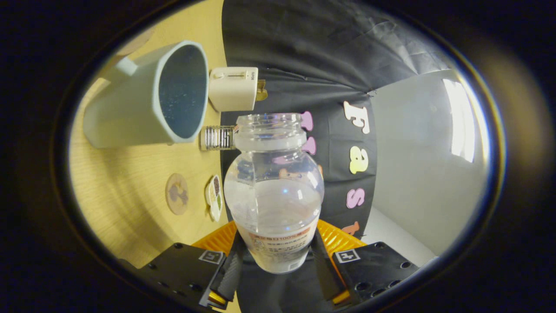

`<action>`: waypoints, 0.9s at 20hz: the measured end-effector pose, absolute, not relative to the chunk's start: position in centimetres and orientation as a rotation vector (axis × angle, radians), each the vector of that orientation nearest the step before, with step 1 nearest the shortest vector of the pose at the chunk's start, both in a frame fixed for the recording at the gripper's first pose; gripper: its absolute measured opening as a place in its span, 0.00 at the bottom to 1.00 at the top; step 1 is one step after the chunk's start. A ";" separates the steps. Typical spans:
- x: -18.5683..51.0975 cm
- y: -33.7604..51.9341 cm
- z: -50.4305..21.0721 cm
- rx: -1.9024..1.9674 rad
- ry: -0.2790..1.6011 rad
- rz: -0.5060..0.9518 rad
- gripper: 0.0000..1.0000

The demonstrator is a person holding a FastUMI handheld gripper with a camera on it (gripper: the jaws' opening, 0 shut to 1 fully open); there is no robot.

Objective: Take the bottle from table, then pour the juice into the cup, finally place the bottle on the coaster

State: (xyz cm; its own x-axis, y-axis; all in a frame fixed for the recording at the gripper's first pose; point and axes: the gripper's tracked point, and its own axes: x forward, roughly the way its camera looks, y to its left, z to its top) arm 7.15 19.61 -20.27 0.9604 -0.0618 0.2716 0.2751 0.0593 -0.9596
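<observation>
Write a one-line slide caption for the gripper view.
Claw shut on an uncapped clear bottle, tipped toward the pale cup on the wooden table, two coasters lying nearby.

Your one camera rides on the gripper (278, 261) and looks forward along its fingers, rolled sideways so the table (130, 208) stands like a wall beside you. It sits very near the bottle (274, 195); the cup (147, 98) lies beyond.

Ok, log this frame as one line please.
gripper: shut on bottle | bottle: uncapped, lifted, tilted | cup: beyond fingers, on table | coaster: bare
</observation>
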 end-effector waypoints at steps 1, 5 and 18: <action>7.2 19.6 -20.2 -1.499 -0.174 -0.257 0.80; 7.1 19.5 -19.8 -1.529 -0.183 -0.267 0.79; 7.3 20.0 -18.9 -1.563 -0.204 -0.268 0.79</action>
